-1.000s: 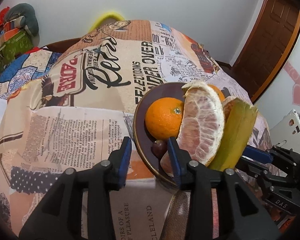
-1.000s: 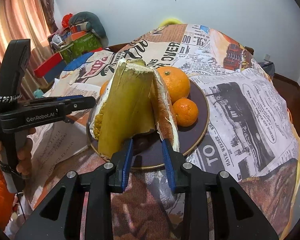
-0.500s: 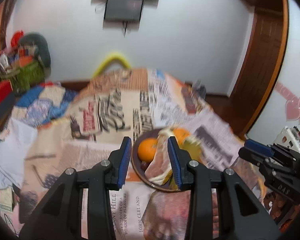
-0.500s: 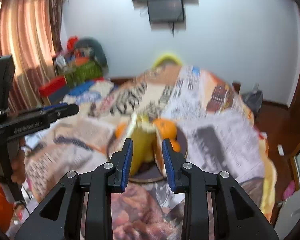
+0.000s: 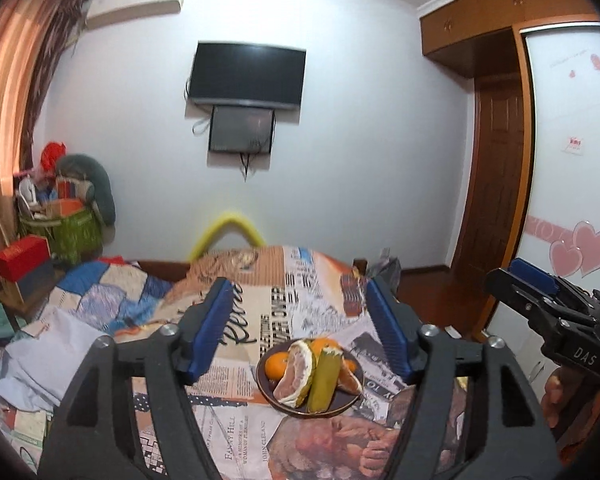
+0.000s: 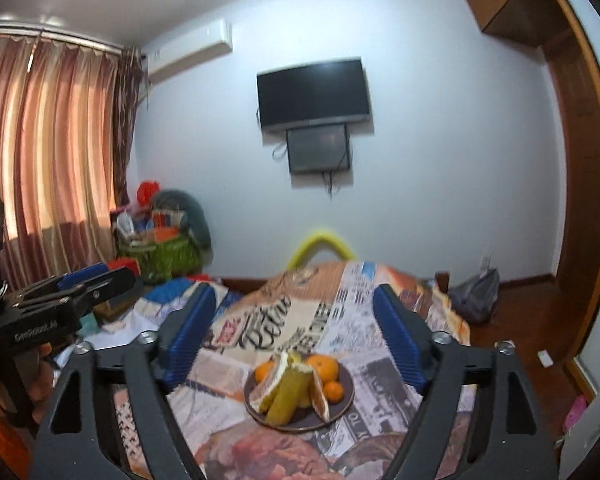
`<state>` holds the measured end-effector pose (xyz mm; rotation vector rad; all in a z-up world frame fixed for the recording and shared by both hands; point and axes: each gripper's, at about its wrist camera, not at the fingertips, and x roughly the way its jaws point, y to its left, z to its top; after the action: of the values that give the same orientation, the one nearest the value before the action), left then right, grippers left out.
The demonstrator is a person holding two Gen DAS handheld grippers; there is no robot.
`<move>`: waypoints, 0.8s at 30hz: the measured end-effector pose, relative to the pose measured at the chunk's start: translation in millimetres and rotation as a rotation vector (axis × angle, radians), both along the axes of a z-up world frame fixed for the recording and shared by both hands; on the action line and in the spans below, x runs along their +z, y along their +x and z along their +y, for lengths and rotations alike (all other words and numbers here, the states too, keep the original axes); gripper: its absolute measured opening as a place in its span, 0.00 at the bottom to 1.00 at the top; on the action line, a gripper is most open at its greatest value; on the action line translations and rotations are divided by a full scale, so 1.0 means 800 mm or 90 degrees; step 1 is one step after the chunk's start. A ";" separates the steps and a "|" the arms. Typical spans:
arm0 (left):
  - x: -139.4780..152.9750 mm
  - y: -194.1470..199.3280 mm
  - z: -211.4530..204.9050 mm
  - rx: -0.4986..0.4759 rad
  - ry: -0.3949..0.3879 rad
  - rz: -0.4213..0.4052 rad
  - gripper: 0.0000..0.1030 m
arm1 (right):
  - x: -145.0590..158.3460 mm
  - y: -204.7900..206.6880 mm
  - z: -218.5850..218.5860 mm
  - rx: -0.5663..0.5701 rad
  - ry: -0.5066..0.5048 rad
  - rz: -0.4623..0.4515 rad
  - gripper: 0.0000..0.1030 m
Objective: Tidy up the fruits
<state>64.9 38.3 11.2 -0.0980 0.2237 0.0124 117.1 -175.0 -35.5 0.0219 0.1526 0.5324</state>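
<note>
A dark plate of fruit is seen on a surface draped in a newspaper-print cloth — whether a counter or a bed lies under it cannot be told. On the plate, wedges of peeled pomelo are stood upright at the middle, with oranges packed behind and beside them. Beyond the plate, a yellow arch is seen at the cloth's far edge, and on the white wall above it a dark television is mounted. Left of the plate a patchwork quilt is spread, with curtains further left; to the right, a brown door is set. The left tool and right tool are held well above the plate — both jaws are opening, with nothing gripped between them.
</note>
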 end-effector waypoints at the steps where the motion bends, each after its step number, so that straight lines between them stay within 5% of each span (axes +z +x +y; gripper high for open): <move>1: 0.003 -0.007 -0.003 0.001 0.003 -0.008 0.76 | 0.001 -0.004 0.000 -0.003 0.003 -0.006 0.84; 8: 0.010 -0.038 -0.016 0.017 0.025 -0.047 0.98 | -0.004 -0.013 0.009 -0.033 -0.006 -0.034 1.00; 24: 0.007 -0.051 -0.024 0.018 0.040 -0.054 1.00 | -0.008 -0.028 0.002 -0.037 -0.013 -0.033 1.00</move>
<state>24.5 19.4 16.7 -0.0388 0.1374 0.0427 94.6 -173.5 -41.8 -0.0076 0.1060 0.4723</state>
